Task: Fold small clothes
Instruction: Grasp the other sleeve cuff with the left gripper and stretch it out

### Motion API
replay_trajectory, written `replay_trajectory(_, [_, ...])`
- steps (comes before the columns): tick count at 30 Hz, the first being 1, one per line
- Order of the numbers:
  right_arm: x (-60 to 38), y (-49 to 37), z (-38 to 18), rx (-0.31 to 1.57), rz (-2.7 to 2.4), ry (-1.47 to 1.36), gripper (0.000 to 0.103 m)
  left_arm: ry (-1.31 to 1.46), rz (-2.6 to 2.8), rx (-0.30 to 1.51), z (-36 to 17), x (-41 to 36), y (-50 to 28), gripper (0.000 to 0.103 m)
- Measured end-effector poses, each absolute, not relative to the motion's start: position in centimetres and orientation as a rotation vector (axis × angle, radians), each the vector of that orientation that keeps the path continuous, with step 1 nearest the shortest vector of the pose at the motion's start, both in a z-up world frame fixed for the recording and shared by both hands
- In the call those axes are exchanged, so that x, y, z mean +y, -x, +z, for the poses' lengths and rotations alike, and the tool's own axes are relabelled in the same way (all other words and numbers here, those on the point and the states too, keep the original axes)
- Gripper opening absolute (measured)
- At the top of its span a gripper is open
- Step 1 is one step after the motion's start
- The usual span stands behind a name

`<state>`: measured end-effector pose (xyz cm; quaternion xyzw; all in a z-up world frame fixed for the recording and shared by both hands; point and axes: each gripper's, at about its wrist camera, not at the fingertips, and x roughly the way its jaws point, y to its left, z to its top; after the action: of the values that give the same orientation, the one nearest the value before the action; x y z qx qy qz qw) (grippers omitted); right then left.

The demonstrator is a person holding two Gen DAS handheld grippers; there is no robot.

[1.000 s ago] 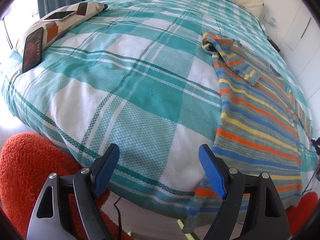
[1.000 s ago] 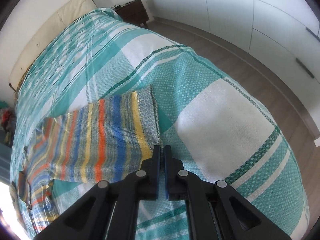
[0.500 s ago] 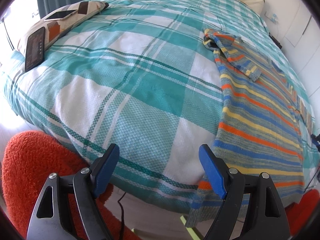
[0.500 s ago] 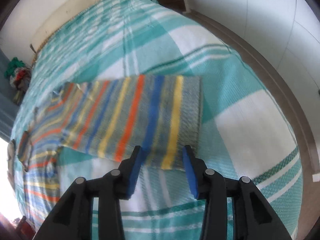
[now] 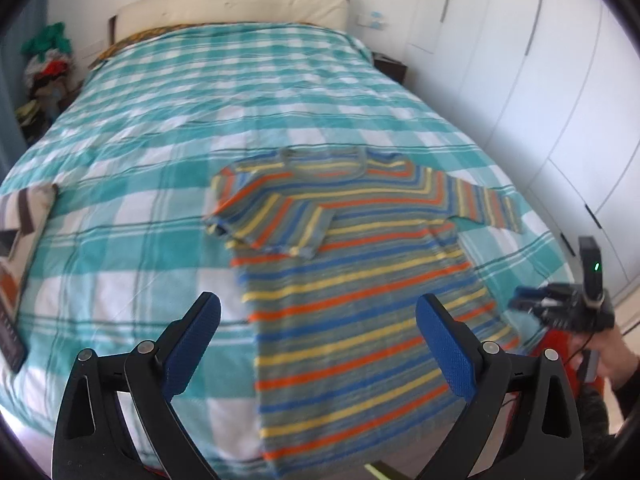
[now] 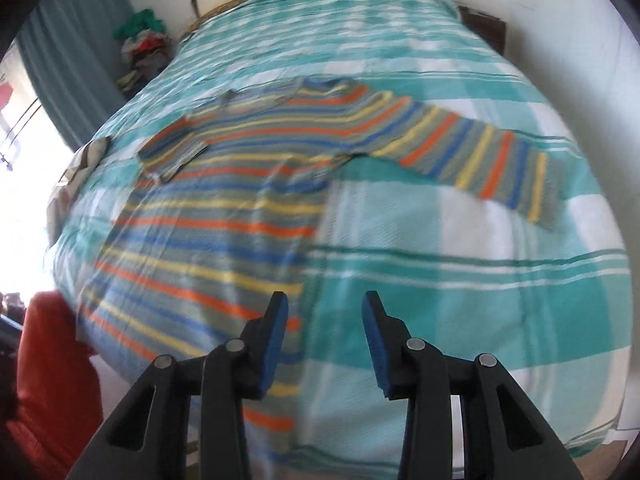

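A striped sweater (image 5: 352, 296) in orange, yellow, blue and grey lies flat on the teal plaid bedspread (image 5: 132, 184), hem at the foot edge. Its left sleeve (image 5: 264, 220) is folded over the chest; its right sleeve (image 6: 484, 160) lies stretched out sideways. My left gripper (image 5: 316, 344) is open and empty, above the hem area. My right gripper (image 6: 324, 336) is open and empty, above the sweater's (image 6: 224, 208) right side edge near the hem. It also shows at the right of the left wrist view (image 5: 520, 304), with the hand holding it.
A patterned pillow (image 5: 20, 224) with a dark device (image 5: 10, 340) lies at the bed's left edge. An orange furry thing (image 6: 48, 380) sits by the foot of the bed. White wardrobe doors (image 5: 540, 80) stand on the right; a clothes pile (image 5: 46, 60) is at the far left.
My right gripper has opened, let go of the right sleeve's cuff and pulled back toward the foot of the bed. My left gripper has swung right to face the sweater, still open.
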<state>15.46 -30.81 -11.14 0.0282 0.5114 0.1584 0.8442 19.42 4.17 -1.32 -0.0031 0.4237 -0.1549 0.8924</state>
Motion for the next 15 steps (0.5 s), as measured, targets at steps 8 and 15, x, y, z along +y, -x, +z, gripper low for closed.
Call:
replay_trajectory(8, [-24.7,-13.0,-16.4,1.143,0.335,0.106,0.04,-0.273,-0.388,0.977,-10.6,-2.5,-30.1,0.074])
replay_trajectory(15, [-26.2,-13.2,-16.7,1.145,0.327,0.022,0.044,-0.357,-0.411,1.044,-17.3,-2.7,-33.0,0.048])
